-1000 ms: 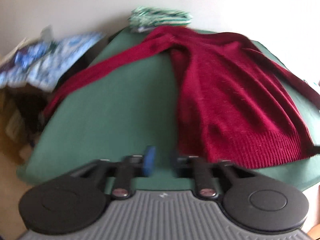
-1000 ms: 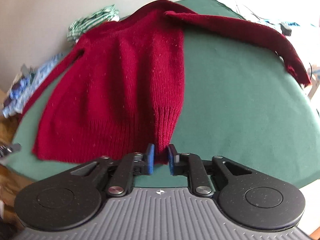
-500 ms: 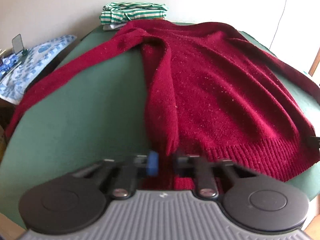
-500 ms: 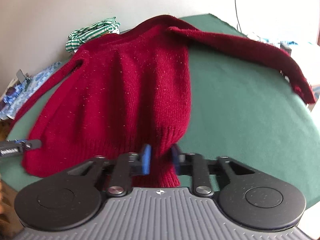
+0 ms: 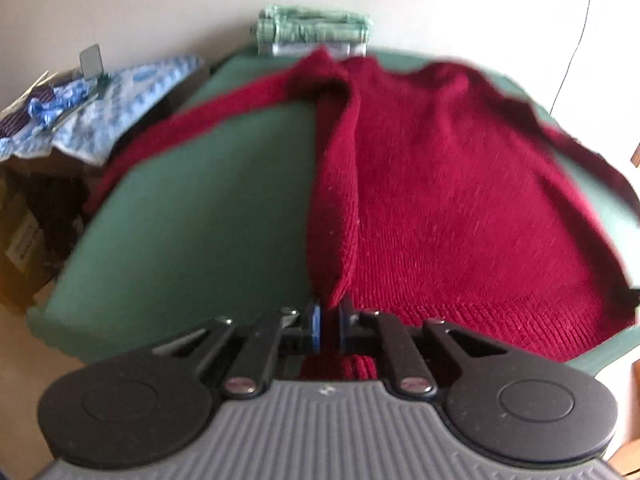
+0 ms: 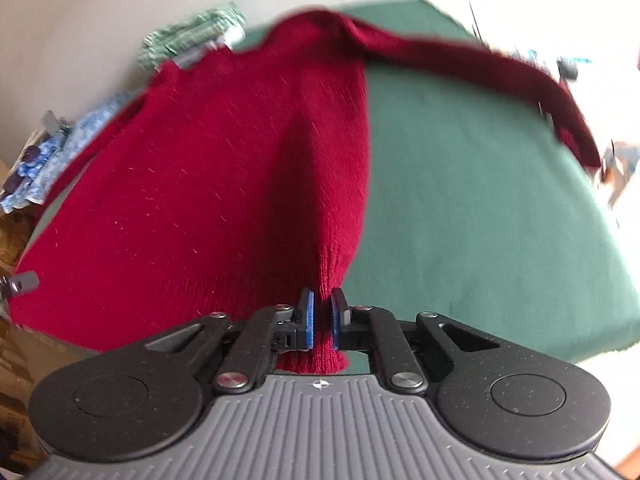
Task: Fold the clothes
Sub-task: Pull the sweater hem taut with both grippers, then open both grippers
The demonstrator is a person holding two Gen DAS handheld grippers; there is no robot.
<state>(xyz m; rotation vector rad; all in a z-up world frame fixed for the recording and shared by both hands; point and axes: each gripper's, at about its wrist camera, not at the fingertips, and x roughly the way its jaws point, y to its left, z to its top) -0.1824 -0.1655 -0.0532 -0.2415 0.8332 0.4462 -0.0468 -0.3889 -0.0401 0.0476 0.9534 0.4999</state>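
Observation:
A dark red knitted sweater (image 5: 460, 200) lies spread on the green table cover (image 5: 208, 220), hem toward me. My left gripper (image 5: 329, 320) is shut on the hem's left corner, and the side edge rises from it as a raised fold. In the right wrist view the sweater (image 6: 200, 184) fills the left half. My right gripper (image 6: 323, 312) is shut on the hem's right corner, which bunches between the blue pads (image 6: 307, 316). One sleeve (image 5: 200, 120) trails off to the left. The other sleeve (image 6: 500, 68) stretches right over the green cover (image 6: 480, 200).
A folded green-striped garment (image 5: 314, 30) sits at the table's far edge by the wall. A blue-and-white patterned cloth (image 5: 120, 100) lies over clutter beyond the left edge. A thin cable (image 5: 576, 40) hangs on the wall at right.
Both grippers have shut on the hem corners. The left one came in from the bare green cover to the sweater's corner. The sweater's side edges have lifted into folds.

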